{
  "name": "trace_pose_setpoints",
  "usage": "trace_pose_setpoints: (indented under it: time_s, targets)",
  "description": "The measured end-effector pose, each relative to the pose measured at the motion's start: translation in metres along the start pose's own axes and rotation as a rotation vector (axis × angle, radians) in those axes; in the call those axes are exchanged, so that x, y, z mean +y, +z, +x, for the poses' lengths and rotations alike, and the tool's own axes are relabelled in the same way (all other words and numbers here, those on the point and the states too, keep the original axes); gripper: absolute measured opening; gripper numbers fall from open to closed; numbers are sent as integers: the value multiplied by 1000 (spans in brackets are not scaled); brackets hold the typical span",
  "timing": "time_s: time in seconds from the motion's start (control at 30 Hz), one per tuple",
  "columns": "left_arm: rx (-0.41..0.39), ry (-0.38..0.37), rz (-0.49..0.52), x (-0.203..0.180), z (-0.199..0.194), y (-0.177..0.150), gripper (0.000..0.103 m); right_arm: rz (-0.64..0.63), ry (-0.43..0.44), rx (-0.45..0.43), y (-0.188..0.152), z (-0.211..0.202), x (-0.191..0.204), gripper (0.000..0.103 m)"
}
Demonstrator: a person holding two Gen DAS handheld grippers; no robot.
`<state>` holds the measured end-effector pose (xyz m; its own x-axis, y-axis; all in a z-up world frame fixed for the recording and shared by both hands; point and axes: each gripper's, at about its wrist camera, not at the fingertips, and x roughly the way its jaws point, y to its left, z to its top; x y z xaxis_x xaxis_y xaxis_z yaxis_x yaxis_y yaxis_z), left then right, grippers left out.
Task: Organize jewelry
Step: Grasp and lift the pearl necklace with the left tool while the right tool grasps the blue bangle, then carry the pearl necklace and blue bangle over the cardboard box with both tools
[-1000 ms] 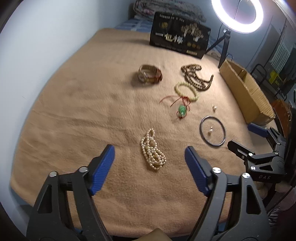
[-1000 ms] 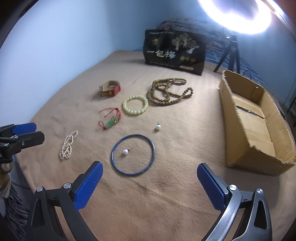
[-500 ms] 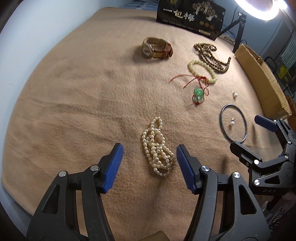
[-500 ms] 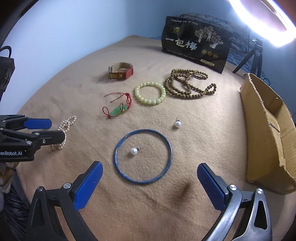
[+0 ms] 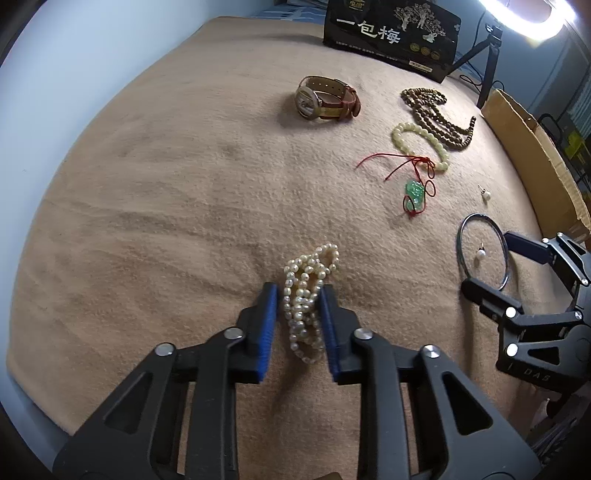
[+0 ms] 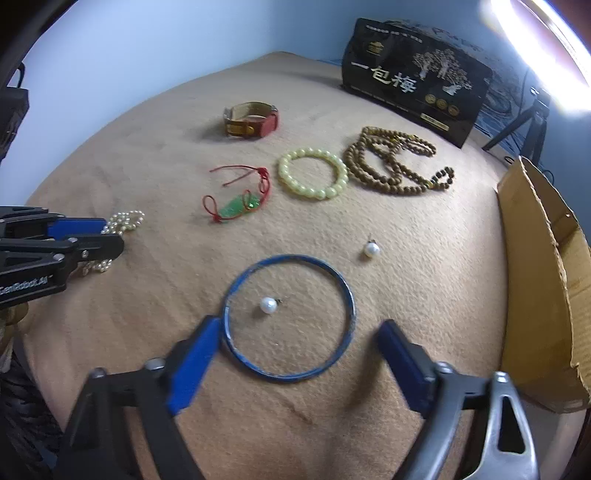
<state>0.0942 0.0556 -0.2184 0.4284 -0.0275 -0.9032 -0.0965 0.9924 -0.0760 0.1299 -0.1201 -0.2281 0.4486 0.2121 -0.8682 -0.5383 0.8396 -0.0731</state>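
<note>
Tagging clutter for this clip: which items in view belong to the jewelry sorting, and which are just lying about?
Job items:
pearl strand
blue bangle
two loose pearl earrings
green pendant on red cord
yellow bead bracelet
brown bead necklace
watch
cardboard box, the likely container

Lying about:
black printed bag
ring light

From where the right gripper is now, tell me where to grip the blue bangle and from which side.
Take the blue bangle at its near rim, coming down from above with one of the jaws inside the hoop. It lies flat on the tan blanket, so only the thin rim can be gripped. Avoid the pearl earring lying inside.
</note>
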Motion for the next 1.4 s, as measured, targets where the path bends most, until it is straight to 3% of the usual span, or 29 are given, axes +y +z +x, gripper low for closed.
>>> trace_pose_setpoints:
  time_s: [0.23,0.83,1.4]
  targets:
    - [-8,-6,-8,0,-5,1,7,-10,13,-2,1,-3,4,73]
    - [-148,-31,-19,3,-57,7,6,62,0,-127,13,-58,-17,73]
    - [-228,-154,79,-64,-98,27,6,202,-90,-218,10,-111,-96,73]
